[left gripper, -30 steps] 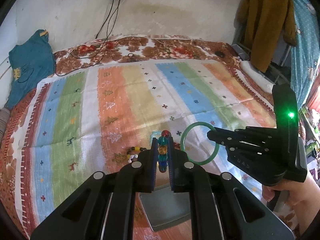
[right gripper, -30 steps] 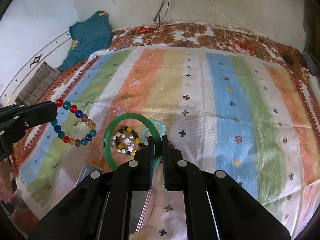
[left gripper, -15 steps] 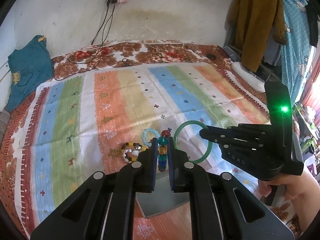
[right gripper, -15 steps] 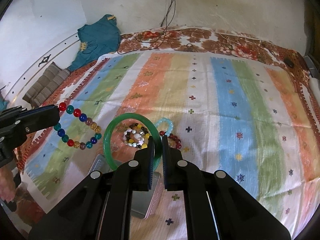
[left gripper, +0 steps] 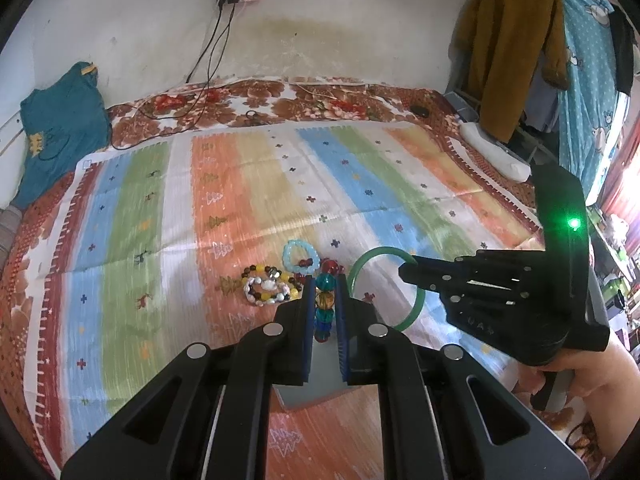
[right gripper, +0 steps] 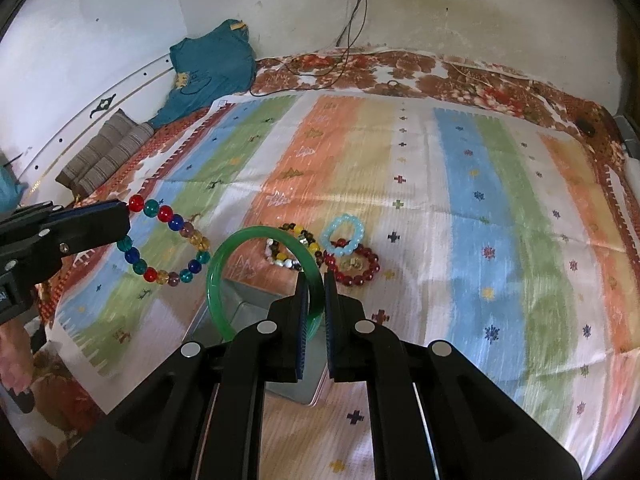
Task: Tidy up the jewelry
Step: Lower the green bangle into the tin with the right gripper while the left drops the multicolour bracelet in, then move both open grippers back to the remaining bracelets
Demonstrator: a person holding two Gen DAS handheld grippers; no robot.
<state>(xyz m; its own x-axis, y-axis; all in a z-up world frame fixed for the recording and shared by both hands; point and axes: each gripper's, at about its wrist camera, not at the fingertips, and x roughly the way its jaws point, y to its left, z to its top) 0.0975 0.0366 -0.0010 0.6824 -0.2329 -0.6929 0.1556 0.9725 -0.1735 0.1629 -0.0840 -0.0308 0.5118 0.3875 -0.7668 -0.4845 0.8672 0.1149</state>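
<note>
Two grippers are up over the striped bedspread [right gripper: 460, 208], and we have a bracelet clamped in each. Our left gripper [left gripper: 325, 286] has its jaws pressed nearly together on the multicoloured bead bracelet [right gripper: 168, 246]; from its own camera we see the beads stacked edge-on between the pads, and from the right wrist view the loop hangs free in the air off the fingertips, clear of the cloth. Our right gripper [right gripper: 316, 280] has its jaws just as tight on the rim of the green bangle [right gripper: 224, 264], which stands out to the left of the fingers and is lifted above the bedding. Below both grippers, near the front edge of the bed, sits a grey metal tray [right gripper: 236, 304]; the bangle hangs over it. Further back on the orange and white stripes lie three more pieces close together: a pale blue bead bracelet [right gripper: 343, 234], a dark red bead bracelet [right gripper: 356, 266] touching it, and a mixed yellow, black and white beaded one [left gripper: 270, 286] just beside them. A hand [left gripper: 580, 376] grips the right tool's handle at the lower right of the left wrist view.
</note>
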